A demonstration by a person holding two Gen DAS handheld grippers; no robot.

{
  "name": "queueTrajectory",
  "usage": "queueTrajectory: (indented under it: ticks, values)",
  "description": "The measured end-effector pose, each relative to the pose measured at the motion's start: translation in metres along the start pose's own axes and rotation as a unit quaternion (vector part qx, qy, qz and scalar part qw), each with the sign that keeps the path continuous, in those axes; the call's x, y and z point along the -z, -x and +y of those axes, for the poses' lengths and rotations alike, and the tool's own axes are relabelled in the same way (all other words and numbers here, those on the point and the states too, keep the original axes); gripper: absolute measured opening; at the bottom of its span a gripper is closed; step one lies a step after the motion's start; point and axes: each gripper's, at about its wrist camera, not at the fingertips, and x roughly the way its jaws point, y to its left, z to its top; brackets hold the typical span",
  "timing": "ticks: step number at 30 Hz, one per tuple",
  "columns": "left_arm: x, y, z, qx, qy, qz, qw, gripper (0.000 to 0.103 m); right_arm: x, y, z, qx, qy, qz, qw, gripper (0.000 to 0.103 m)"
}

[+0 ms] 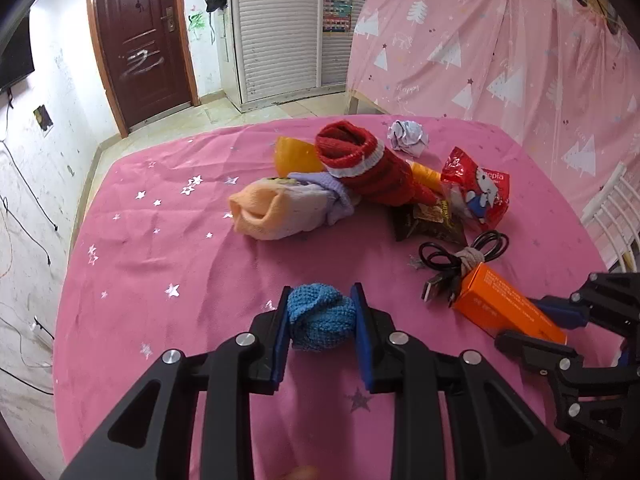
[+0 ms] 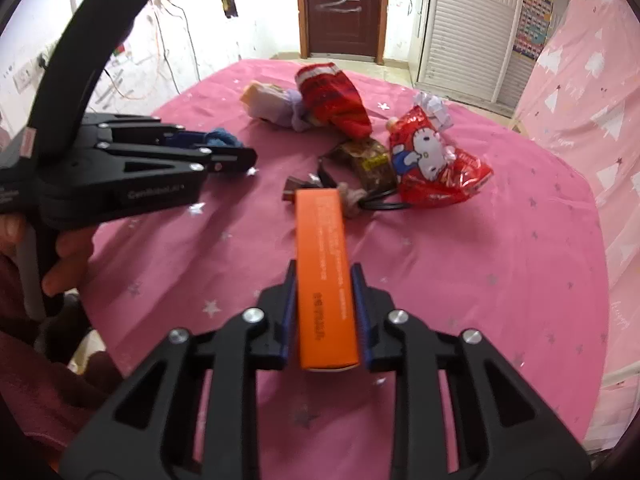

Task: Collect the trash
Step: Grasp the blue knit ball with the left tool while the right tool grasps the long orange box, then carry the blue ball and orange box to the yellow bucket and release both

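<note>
My left gripper (image 1: 322, 312) is shut on a blue knitted sock ball (image 1: 322, 322) and holds it just above the pink tablecloth (image 1: 180, 248). It also shows in the right wrist view (image 2: 236, 152) with the blue ball (image 2: 224, 138). My right gripper (image 2: 324, 292) is shut on a long orange box (image 2: 326, 276), also seen from the left wrist (image 1: 508, 308). Beyond lie a red Hello Kitty wrapper (image 2: 432, 160), a brown snack wrapper (image 2: 370, 160), a crumpled paper ball (image 1: 408, 138) and an orange wrapper (image 1: 296, 154).
A red sock roll (image 1: 368, 168) and a peach and purple sock roll (image 1: 280, 212) lie mid-table. A black USB cable (image 1: 460, 264) lies next to the orange box. A pink curtain (image 1: 500, 60) hangs at the right; a door (image 1: 140, 36) is behind.
</note>
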Motion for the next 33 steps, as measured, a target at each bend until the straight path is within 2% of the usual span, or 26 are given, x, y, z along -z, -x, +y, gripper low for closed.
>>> queueTrajectory:
  ticks: [7, 11, 25, 33]
  values:
    - [-0.001, 0.019, 0.002, -0.005, 0.0, -0.013, 0.9999, 0.022, -0.001, 0.021, -0.007, -0.033, -0.021, -0.033, 0.999, 0.021]
    - [-0.004, 0.032, -0.002, 0.0, -0.007, -0.025, 0.9997, 0.022, -0.002, 0.037, -0.017, -0.029, -0.034, -0.058, 0.997, 0.022]
    - [-0.023, 0.048, -0.067, 0.033, -0.047, -0.041, 0.9975, 0.022, 0.021, 0.08, -0.087, 0.031, -0.111, -0.099, 0.988, 0.022]
    - [-0.034, 0.048, -0.133, 0.068, -0.082, -0.043, 0.9934, 0.022, 0.049, 0.105, -0.133, 0.072, -0.159, -0.116, 0.978, 0.022]
